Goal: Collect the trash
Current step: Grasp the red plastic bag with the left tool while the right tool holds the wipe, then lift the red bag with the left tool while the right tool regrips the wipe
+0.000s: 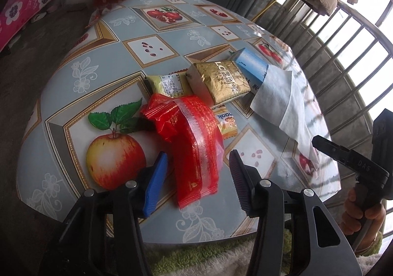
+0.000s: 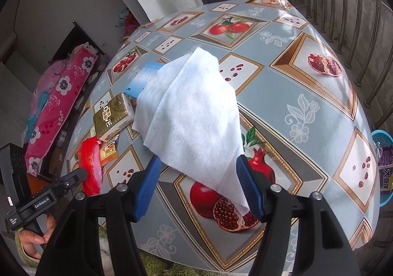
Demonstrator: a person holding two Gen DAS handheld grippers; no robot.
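Note:
A crumpled red plastic wrapper [image 1: 194,143] lies on the fruit-patterned table [image 1: 81,74]. My left gripper [image 1: 198,153] stands open over its near end, one finger on each side, with small gaps to the pads. A white tissue [image 2: 191,114] drapes over a blue carton [image 2: 145,77] and down to the table. My right gripper [image 2: 199,157] is open around the tissue's near corner, which lies against the right finger. A gold tissue pack [image 1: 218,82], a yellow packet [image 1: 169,84] and an orange snack wrapper [image 1: 227,123] lie behind the red wrapper.
A blue basket [image 2: 383,153] holding packaging stands on the floor beyond the table's right edge. Metal railings [image 2: 343,6] run behind the table. A green rug [image 1: 186,256] lies below the near edge. A hand [image 1: 363,212] holds the right gripper's handle.

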